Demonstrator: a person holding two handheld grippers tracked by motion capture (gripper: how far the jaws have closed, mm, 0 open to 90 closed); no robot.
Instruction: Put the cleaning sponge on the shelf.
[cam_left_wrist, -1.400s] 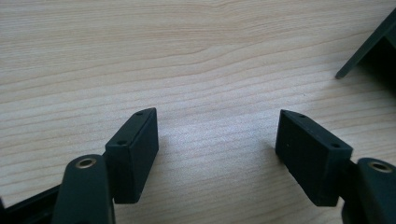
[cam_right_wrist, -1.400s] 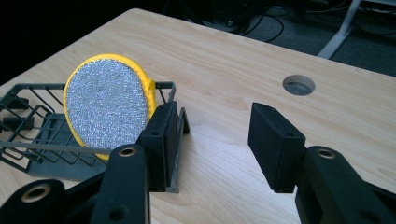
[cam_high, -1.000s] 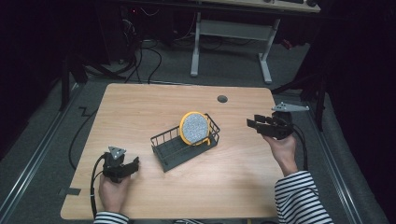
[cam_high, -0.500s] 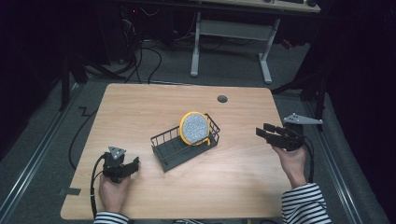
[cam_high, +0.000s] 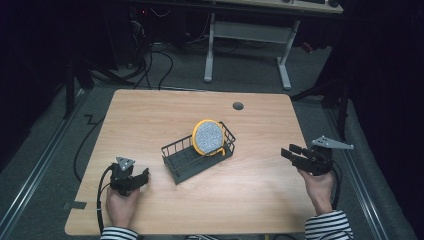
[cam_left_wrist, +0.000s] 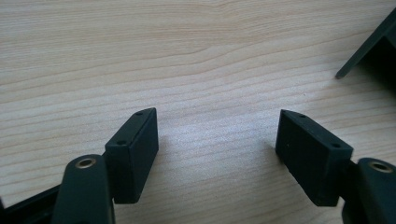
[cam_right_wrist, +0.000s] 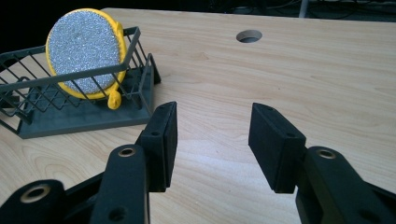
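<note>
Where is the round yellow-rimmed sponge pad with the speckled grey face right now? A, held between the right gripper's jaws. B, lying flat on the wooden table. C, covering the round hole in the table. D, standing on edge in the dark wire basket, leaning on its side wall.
D: the round yellow-rimmed sponge pad stands on edge inside the dark wire basket, leaning against its wire wall.
</note>
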